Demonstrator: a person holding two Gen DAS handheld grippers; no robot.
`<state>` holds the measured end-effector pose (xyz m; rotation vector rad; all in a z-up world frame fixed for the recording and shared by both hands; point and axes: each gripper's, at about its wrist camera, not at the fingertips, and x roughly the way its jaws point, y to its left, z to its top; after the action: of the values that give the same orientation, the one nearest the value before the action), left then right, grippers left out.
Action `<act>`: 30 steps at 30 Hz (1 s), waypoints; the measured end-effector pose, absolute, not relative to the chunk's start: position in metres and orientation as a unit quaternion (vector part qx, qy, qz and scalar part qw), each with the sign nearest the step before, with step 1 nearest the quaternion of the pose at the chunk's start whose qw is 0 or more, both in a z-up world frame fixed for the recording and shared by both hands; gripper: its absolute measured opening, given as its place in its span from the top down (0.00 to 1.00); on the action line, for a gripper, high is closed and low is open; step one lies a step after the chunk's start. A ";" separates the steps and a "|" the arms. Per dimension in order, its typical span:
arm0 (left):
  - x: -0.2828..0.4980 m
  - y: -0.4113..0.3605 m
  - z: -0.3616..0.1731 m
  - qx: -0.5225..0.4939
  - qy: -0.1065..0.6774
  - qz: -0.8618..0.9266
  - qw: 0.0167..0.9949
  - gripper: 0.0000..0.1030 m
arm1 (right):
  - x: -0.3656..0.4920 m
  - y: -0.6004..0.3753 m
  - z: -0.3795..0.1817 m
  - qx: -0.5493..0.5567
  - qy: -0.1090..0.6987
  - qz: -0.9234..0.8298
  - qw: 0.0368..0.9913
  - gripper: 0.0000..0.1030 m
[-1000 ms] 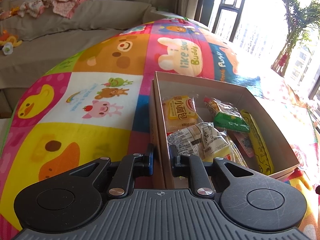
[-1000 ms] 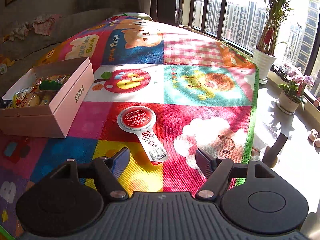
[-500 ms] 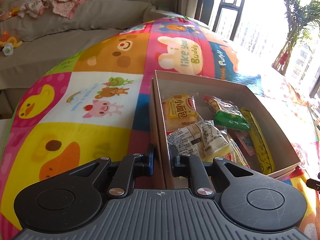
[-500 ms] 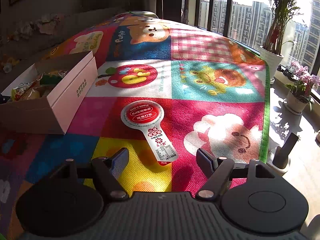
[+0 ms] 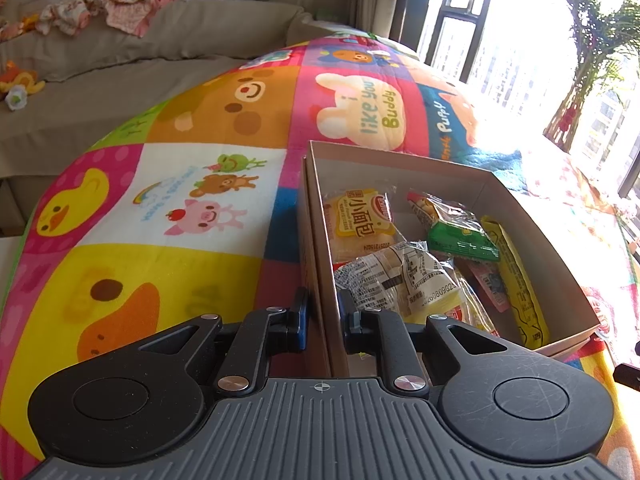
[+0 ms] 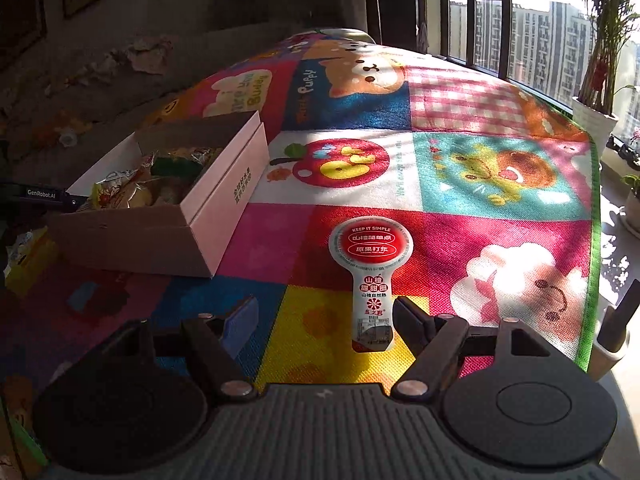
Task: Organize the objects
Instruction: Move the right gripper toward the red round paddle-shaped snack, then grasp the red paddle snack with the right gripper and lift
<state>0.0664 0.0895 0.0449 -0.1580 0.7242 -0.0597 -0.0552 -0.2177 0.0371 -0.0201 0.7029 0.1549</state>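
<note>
An open cardboard box (image 5: 532,220) sits on the colourful play mat and holds several snack packets, such as a yellow bread pack (image 5: 360,220) and a green packet (image 5: 460,242). My left gripper (image 5: 323,318) is shut on the box's near wall, one finger outside and one inside. The box also shows in the right wrist view (image 6: 224,196) at the left. A red and white lollipop-shaped snack pack (image 6: 371,276) lies flat on the mat. My right gripper (image 6: 324,320) is open just in front of its lower end, which lies between the fingers.
The play mat (image 6: 480,168) ends at a green edge on the right, with potted plants (image 6: 600,80) and a window beyond. A beige sofa (image 5: 120,60) with clothes and toys lies behind the mat. A yellow packet (image 6: 28,256) lies left of the box.
My right gripper has moved forward and left toward the lollipop-shaped pack, so its lower end now lies between the open fingers. My left gripper has stayed still on the box wall.
</note>
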 end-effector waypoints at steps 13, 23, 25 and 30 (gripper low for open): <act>0.066 0.089 0.045 -0.077 0.354 -0.030 0.931 0.83 | 0.021 -0.230 0.021 -0.003 0.381 0.040 0.924 0.26; 0.066 0.089 0.046 -0.078 0.355 -0.033 0.931 0.83 | 0.010 -0.219 0.023 -0.009 0.386 0.054 0.921 0.40; 0.066 0.089 0.046 -0.078 0.354 -0.033 0.931 0.83 | -0.002 -0.217 0.027 -0.006 0.390 0.064 0.919 0.40; 0.066 0.089 0.046 -0.079 0.355 -0.033 0.931 0.83 | -0.041 -0.209 0.040 0.001 0.397 0.095 0.913 0.40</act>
<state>0.0661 0.0895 0.0457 -0.1614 0.7260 -0.0669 -0.0408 -0.2095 0.0399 0.0022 0.8187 0.1957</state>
